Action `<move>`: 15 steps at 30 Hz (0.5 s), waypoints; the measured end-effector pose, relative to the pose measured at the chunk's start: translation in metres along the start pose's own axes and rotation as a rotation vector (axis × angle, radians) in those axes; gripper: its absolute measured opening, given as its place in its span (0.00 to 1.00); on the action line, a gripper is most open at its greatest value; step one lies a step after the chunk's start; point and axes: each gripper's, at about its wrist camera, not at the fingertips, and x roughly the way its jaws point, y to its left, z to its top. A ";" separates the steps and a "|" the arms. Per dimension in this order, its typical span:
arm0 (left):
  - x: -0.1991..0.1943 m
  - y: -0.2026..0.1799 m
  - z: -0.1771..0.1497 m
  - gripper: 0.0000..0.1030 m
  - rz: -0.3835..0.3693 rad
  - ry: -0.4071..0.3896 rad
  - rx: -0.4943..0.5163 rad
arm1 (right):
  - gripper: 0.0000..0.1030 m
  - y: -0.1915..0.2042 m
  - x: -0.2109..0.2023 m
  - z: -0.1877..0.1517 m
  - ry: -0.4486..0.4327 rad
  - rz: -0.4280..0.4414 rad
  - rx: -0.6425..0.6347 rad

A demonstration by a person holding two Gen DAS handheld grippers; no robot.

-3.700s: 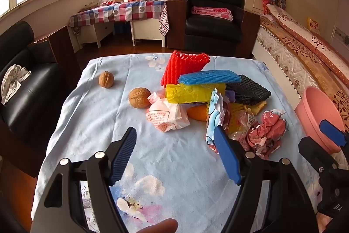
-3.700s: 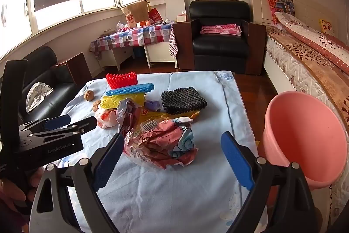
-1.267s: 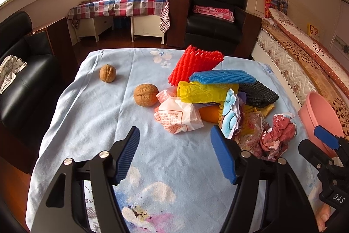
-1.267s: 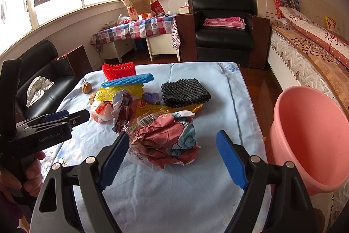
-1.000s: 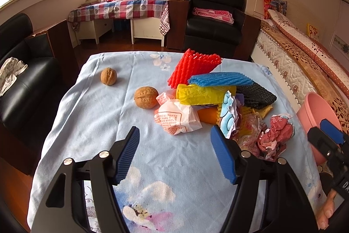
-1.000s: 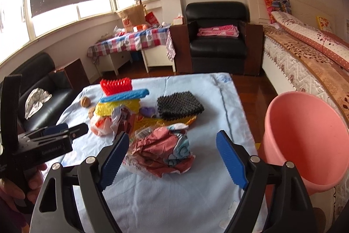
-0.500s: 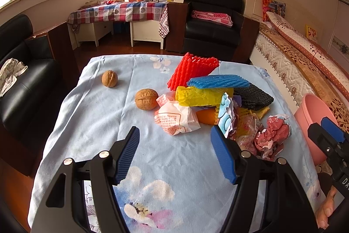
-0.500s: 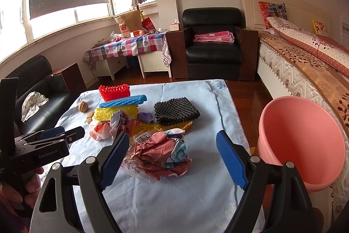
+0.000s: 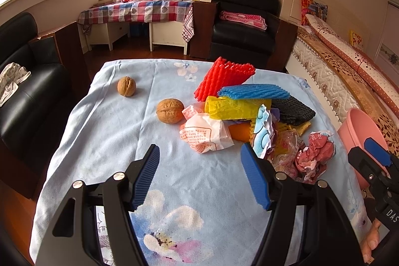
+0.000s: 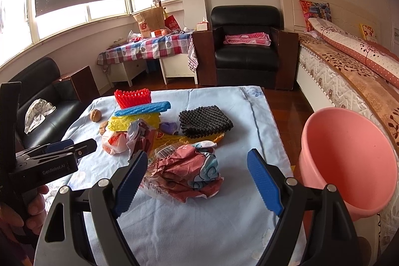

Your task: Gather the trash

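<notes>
The jaws of the right gripper [image 10: 194,181] are spread wide and nothing is held; a crumpled red wrapper [image 10: 184,172] is framed just ahead of them on the worktop [image 10: 251,116]. The jaws of the left gripper [image 9: 202,176] are likewise held well apart and empty, with a white printed wrapper [image 9: 204,133] lying just beyond them.

The trash is heaped together: red foam net [image 9: 222,77], blue foam net [image 9: 251,91], yellow bag [image 9: 234,107] and black foam net [image 10: 204,120] are stacked and overlapping. A pink bin [image 10: 349,161] stands beside the worktop's right edge.

If the red wrapper is pinched only by a loose fold, it may be dropped short of the bin. Neighbouring pieces could be dragged along, since they overlap. Two walnuts [image 9: 170,110] lie just beside the pile and might be knocked and rolled off the cloth.
</notes>
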 end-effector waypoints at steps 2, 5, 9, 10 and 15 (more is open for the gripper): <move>0.002 0.002 -0.001 0.66 -0.011 0.000 -0.002 | 0.78 0.000 0.002 -0.001 0.011 0.004 0.000; 0.008 0.004 -0.001 0.66 -0.039 0.023 -0.029 | 0.77 0.000 0.005 -0.002 0.021 0.009 0.002; 0.013 0.005 0.000 0.66 -0.057 0.031 -0.050 | 0.76 -0.002 0.008 -0.002 0.027 0.019 0.005; 0.015 0.004 0.001 0.66 -0.053 0.031 -0.047 | 0.76 -0.002 0.008 -0.002 0.027 0.020 0.005; 0.028 0.000 0.007 0.66 -0.055 0.050 -0.060 | 0.75 -0.004 0.011 -0.002 0.036 0.025 0.017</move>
